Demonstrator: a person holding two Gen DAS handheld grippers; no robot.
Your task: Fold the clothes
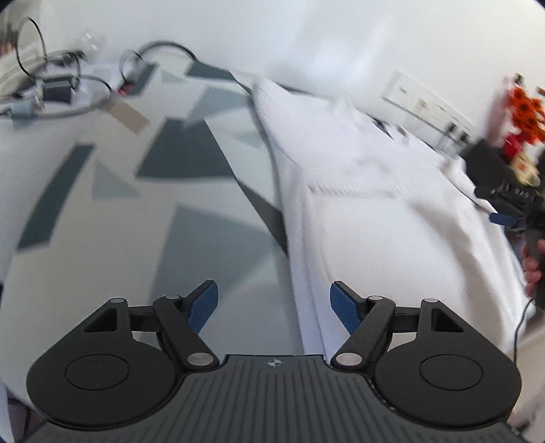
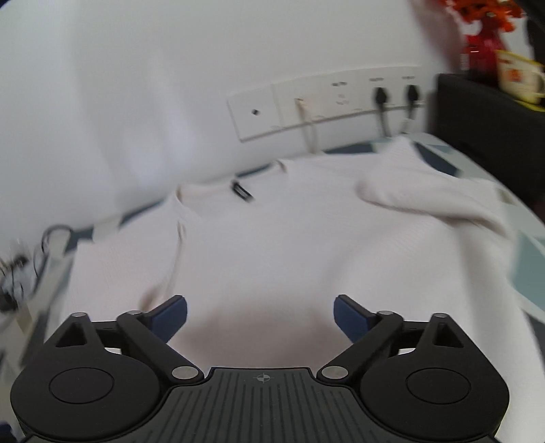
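Note:
A white ribbed sweater [image 1: 374, 211] lies spread on a table with a grey and white geometric cloth [image 1: 119, 204]. My left gripper [image 1: 273, 301] hovers open over the sweater's left edge, nothing between its blue pads. In the right wrist view the sweater [image 2: 289, 245] fills the middle, its neckline with a dark label [image 2: 242, 192] at the far side and a sleeve [image 2: 425, 194] folded over at the right. My right gripper [image 2: 260, 318] is open just above the sweater's near part. It also shows in the left wrist view as the right gripper [image 1: 504, 208], held by a hand.
Cables and small devices [image 1: 54, 88] lie at the table's far left. A wall socket strip [image 2: 323, 102] with plugs runs behind the table. A black box [image 2: 487, 122] with red and orange items [image 2: 483, 20] stands at the far right.

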